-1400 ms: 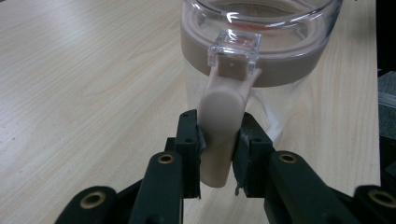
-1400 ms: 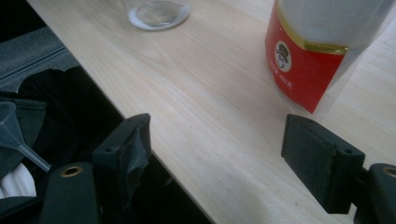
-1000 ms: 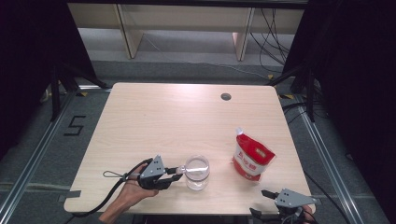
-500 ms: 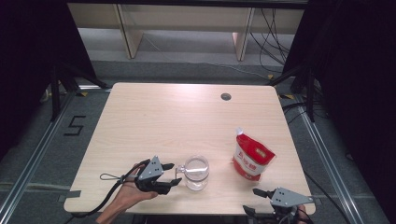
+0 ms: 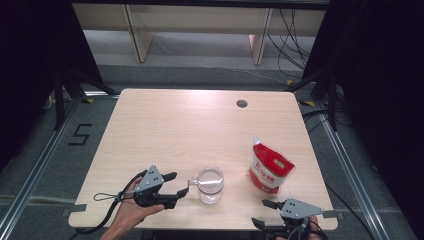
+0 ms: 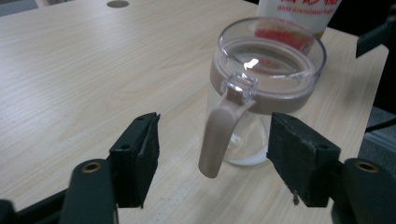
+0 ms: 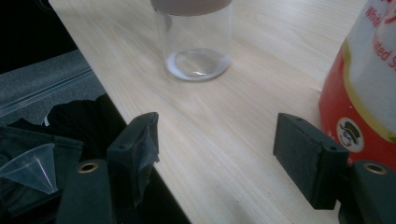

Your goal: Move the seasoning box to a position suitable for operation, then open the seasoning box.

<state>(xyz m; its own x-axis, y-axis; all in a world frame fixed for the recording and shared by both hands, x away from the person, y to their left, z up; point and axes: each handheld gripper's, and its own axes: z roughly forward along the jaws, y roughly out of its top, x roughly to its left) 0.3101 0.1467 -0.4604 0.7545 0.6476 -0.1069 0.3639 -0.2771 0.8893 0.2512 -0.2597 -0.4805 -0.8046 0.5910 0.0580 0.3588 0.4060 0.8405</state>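
Left gripper (image 5: 179, 186) fingers just opened wide, backed off taupe handle (image 6: 215, 140) of clear glass jar (image 5: 210, 185), now free near worktop (image 5: 175, 130) front edge. Right gripper (image 5: 263, 212) wide, empty, beside red-white pouch (image 5: 270, 167).

Floor mark (image 5: 80, 135) left of the worktop: "5". Red-and-white pouch (image 5: 270, 168): lettering partly legible, "Whi…" at its top; rest unreadable

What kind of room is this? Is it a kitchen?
Probably not a kitchen; it looks more like a lab or test studio. A lone table stands between black curtains, with loose cables behind it and a taped number 5 on the floor.
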